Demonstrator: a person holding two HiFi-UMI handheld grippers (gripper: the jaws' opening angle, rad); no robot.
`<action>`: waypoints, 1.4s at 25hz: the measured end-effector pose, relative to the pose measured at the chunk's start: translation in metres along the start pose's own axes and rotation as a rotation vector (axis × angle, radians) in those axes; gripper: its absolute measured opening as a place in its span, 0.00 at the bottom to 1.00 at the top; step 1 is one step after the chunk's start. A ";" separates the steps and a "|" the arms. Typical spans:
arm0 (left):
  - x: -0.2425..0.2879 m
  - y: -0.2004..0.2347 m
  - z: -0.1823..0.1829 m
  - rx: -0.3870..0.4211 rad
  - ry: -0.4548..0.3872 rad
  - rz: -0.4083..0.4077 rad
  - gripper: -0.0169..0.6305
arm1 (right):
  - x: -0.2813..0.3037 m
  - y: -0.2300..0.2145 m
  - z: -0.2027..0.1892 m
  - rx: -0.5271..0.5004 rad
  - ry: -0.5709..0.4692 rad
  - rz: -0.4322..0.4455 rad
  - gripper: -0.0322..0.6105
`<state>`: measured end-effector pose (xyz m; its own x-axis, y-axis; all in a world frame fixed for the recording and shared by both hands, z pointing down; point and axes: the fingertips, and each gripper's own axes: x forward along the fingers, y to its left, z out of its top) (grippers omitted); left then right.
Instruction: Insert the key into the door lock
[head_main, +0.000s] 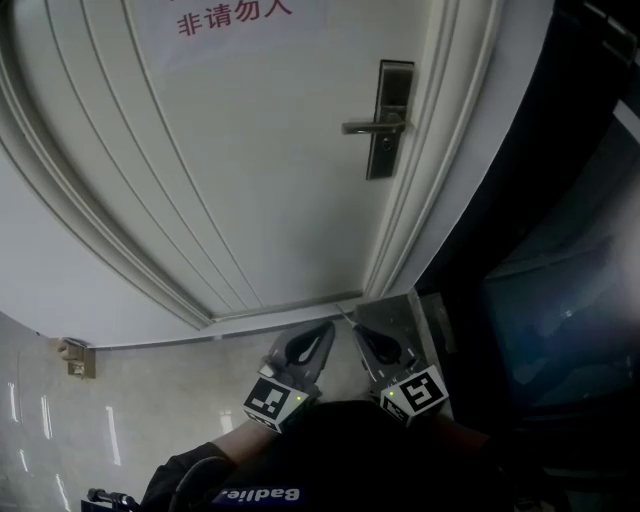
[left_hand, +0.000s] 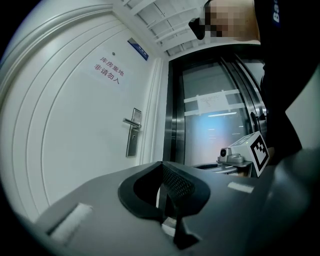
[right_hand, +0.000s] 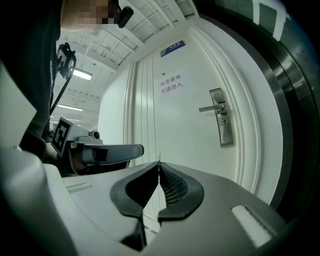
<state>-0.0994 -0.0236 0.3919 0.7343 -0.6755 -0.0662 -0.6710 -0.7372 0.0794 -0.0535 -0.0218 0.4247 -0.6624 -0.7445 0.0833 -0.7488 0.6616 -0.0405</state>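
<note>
Bottom centre, right gripper (head_main: 360, 328) pinches a thin key (right_hand: 159, 157); left gripper (head_main: 322, 332) beside it is closed, empty. Lock (head_main: 386, 150) sits upper right on white door (head_main: 250, 180).

Lock plate (head_main: 388, 120) at door (head_main: 250, 180) right edge; left gripper (head_main: 322, 330) beside right gripper (head_main: 358, 328).

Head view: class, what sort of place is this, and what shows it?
Likely an indoor corridor in a workplace: white door with lever handle and posted notice, glossy tiled floor, glass doorway.

Head view dim; ceiling strip light (right_hand: 80, 75) bright; fisheye-bent edges.
</note>
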 end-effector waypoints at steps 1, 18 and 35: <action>-0.001 0.009 0.003 -0.002 -0.003 -0.005 0.05 | 0.009 0.002 0.002 -0.001 -0.002 -0.005 0.07; 0.017 0.062 -0.002 -0.032 0.004 -0.030 0.05 | 0.060 -0.017 0.007 0.010 0.016 -0.050 0.07; 0.106 0.072 0.012 0.005 0.005 0.071 0.05 | 0.074 -0.129 0.026 -0.074 -0.006 -0.012 0.07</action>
<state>-0.0708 -0.1482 0.3789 0.6853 -0.7262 -0.0554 -0.7220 -0.6874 0.0785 -0.0071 -0.1647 0.4099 -0.6539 -0.7526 0.0776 -0.7526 0.6575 0.0342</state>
